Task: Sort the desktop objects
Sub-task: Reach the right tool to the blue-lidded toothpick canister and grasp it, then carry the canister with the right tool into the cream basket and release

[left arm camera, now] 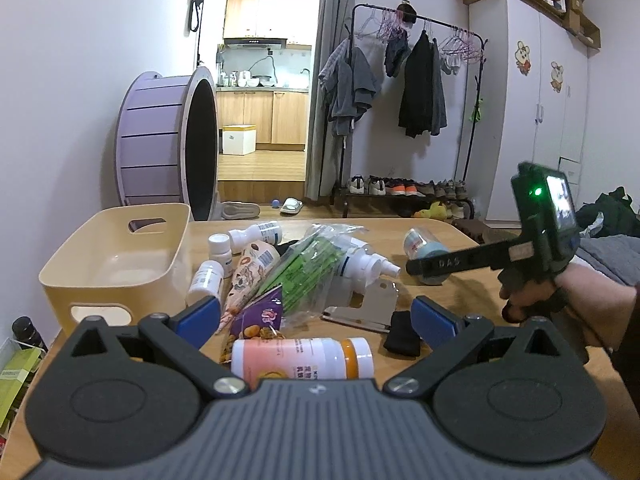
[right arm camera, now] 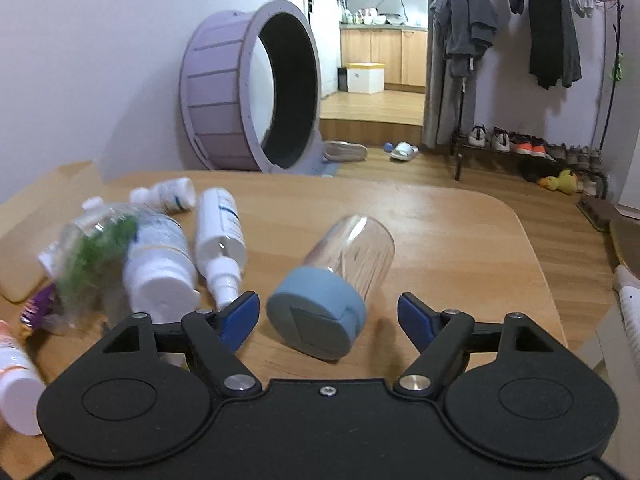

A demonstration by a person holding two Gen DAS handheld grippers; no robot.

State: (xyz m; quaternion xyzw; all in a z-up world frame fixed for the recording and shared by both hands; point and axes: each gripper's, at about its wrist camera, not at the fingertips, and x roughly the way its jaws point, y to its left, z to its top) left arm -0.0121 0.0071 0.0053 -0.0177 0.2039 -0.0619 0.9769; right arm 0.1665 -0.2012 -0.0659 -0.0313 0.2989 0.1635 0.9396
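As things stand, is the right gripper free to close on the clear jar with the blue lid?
Probably yes. The right gripper is open, and the jar's blue lid lies on its side between the fingers with bare table around it; nothing blocks it.

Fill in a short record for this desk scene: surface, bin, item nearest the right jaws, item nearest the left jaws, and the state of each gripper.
surface: wooden table
bin: beige basket, at the table's left end, nothing seen inside
near right jaws: clear jar with blue lid, lying on its side, not gripped
near left jaws: pink bottle, lying down
left gripper: open
right gripper: open
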